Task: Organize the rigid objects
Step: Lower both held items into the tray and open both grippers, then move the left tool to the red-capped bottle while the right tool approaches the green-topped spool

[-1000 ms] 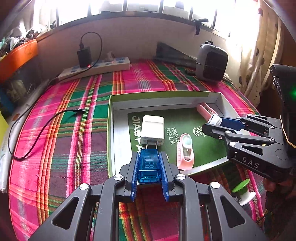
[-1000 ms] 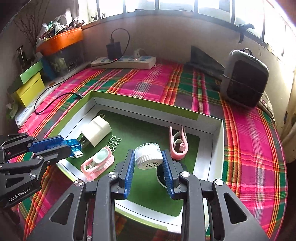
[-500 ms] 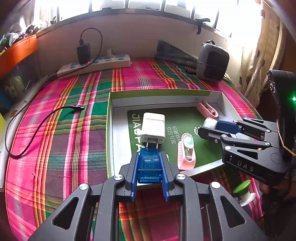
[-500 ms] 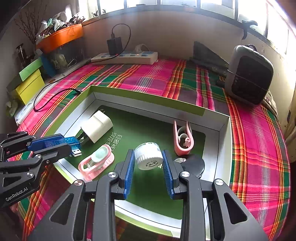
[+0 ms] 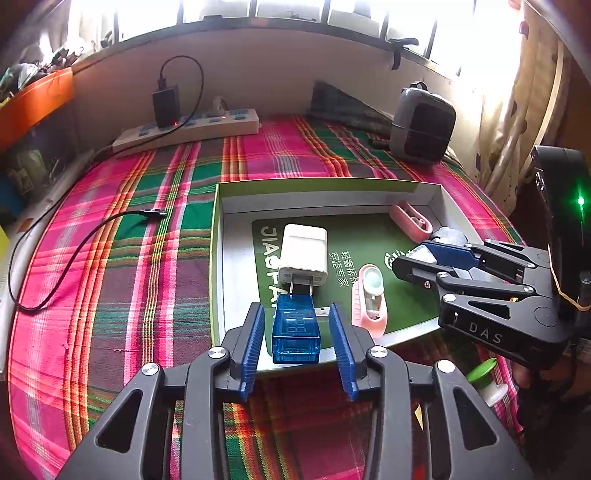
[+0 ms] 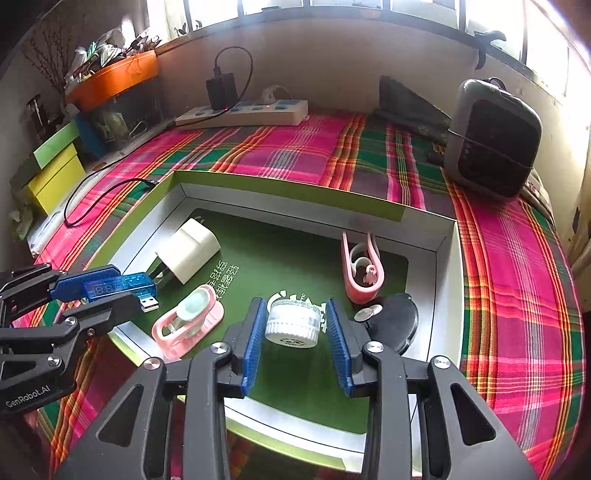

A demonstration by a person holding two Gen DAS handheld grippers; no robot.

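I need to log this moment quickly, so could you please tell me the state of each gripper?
Left gripper: jaws just opened, pads clear of the blue USB meter between them.
Right gripper: jaws just opened, white cap loose between them.

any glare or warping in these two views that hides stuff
Left wrist view: window blown out white, curtain washed out, box contents clear. Right wrist view: fisheye bends the wall and power strip; white cap slightly soft.

The right gripper [image 5: 417, 260] hides most of the white cap [image 5: 421, 254] in the left wrist view. A green-topped spool [image 5: 485, 376] peeks from beneath it, while the box's [image 6: 288, 192] near corner runs behind black fingers.
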